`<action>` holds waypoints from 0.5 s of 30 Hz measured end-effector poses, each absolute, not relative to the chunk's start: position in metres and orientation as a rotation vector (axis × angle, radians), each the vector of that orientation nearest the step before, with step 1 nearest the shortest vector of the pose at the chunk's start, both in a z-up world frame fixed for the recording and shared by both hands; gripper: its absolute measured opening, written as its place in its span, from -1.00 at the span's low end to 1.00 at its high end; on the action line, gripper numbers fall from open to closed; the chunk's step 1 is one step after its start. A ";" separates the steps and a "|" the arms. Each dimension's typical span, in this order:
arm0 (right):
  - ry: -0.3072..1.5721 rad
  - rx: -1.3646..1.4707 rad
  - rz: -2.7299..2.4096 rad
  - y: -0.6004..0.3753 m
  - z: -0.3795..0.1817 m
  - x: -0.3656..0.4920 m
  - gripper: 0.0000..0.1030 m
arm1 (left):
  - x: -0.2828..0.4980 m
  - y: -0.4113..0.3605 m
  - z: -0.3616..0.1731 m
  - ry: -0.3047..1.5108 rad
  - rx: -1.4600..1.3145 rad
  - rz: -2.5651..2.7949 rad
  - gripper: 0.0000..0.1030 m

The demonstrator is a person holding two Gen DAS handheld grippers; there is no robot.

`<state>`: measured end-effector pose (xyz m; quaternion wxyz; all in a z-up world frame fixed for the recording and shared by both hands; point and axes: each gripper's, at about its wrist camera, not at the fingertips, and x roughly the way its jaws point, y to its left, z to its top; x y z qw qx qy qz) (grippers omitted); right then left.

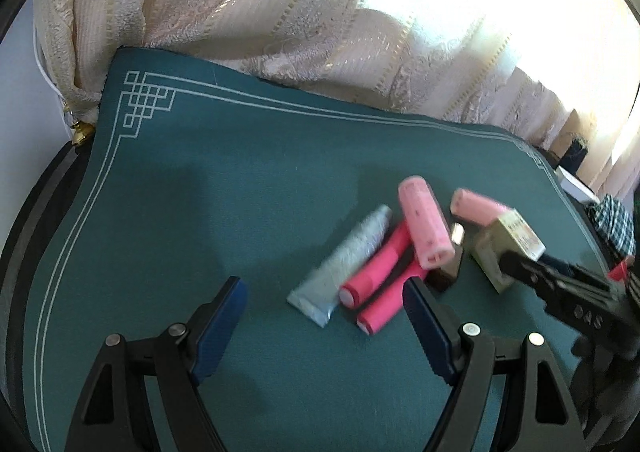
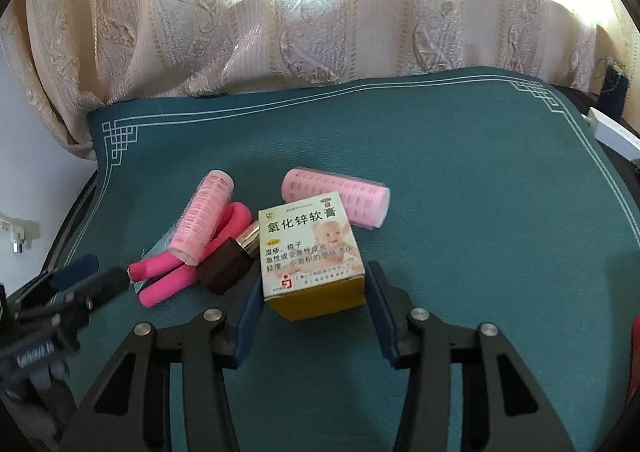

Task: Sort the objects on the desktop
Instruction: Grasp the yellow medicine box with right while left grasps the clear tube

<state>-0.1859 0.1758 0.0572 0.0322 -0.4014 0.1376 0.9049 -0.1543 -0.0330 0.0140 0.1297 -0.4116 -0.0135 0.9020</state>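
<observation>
A pile lies on the green mat [image 1: 200,211]: a silver tube [image 1: 344,264], a bent hot-pink foam roller [image 1: 376,276], two pale pink hair rollers [image 1: 426,219] [image 1: 478,207], a brown and gold lipstick [image 1: 450,256]. My left gripper [image 1: 324,332] is open, just short of the tube and foam roller. My right gripper [image 2: 314,312] is shut on the yellow and white ointment box [image 2: 310,248], with both pads against its sides; it also shows in the left wrist view [image 1: 510,246]. The lipstick [image 2: 230,260] lies just left of the box.
A cream curtain [image 2: 320,11] hangs behind the mat's far edge. A white object [image 2: 612,131] sits off the mat at the right, and a wall plug [image 2: 16,236] at the left. A checked cloth [image 1: 616,219] lies beyond the mat's right edge.
</observation>
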 end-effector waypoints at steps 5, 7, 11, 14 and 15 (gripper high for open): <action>0.457 -1.210 2.803 0.180 0.059 -0.178 0.01 | -0.177 -0.033 0.013 -0.003 -1.194 2.660 0.60; 0.464 -1.216 2.805 0.179 0.057 -0.179 0.01 | -0.187 -0.035 0.008 0.007 -1.212 2.673 0.60; 0.482 -1.220 2.811 0.179 0.055 -0.179 0.01 | -0.200 -0.029 -0.003 0.067 -1.246 2.640 0.59; 0.507 -1.223 2.808 0.182 0.053 -0.180 0.01 | -0.202 -0.013 -0.011 0.137 -1.244 2.589 0.60; 0.510 -1.224 2.807 0.182 0.053 -0.180 0.01 | -0.201 -0.009 -0.012 0.155 -1.234 2.587 0.60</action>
